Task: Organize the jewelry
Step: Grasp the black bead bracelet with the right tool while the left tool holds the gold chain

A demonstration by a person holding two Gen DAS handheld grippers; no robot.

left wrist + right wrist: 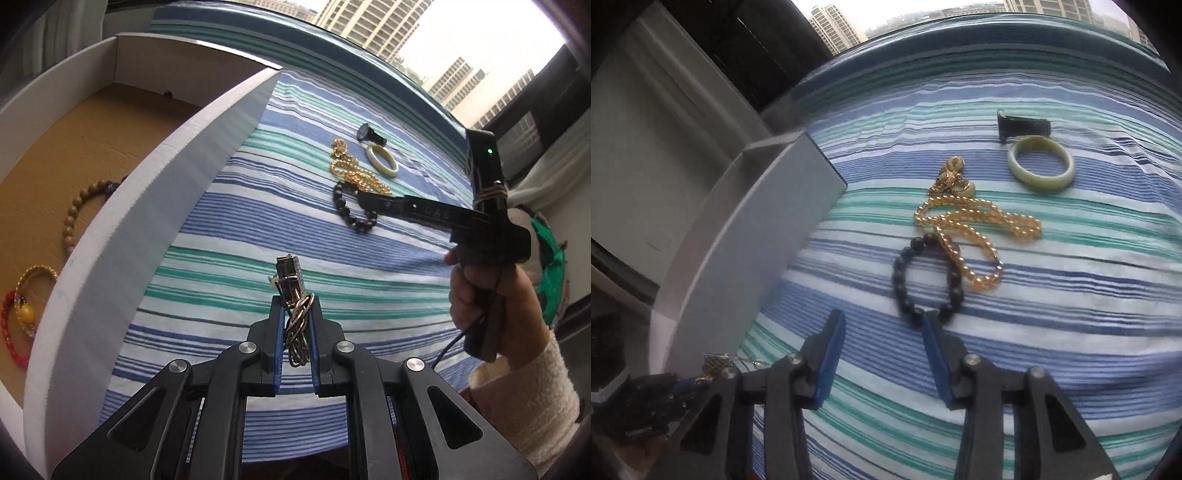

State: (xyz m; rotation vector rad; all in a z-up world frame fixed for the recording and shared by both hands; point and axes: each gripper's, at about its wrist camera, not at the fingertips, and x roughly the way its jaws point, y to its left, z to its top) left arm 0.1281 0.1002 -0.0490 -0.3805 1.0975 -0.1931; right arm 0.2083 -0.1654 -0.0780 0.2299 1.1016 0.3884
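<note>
Clamped in the left gripper (297, 317), the bronze chain with its pendant (291, 275) should be lifted clear over the box wall (166, 206), while the half-open, empty right gripper (884, 332) straddles the dark bead bracelet (927, 277).

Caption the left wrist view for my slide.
Left hand-held gripper clamps a thin metal chain over striped cloth, beside a white box.

Both wrist cameras look steeply down along their fingers at the striped cloth (229, 229). The left sits close beside the white box (122, 236); the right hangs nearer the dark bead bracelet (925, 280), which both views share.
</note>
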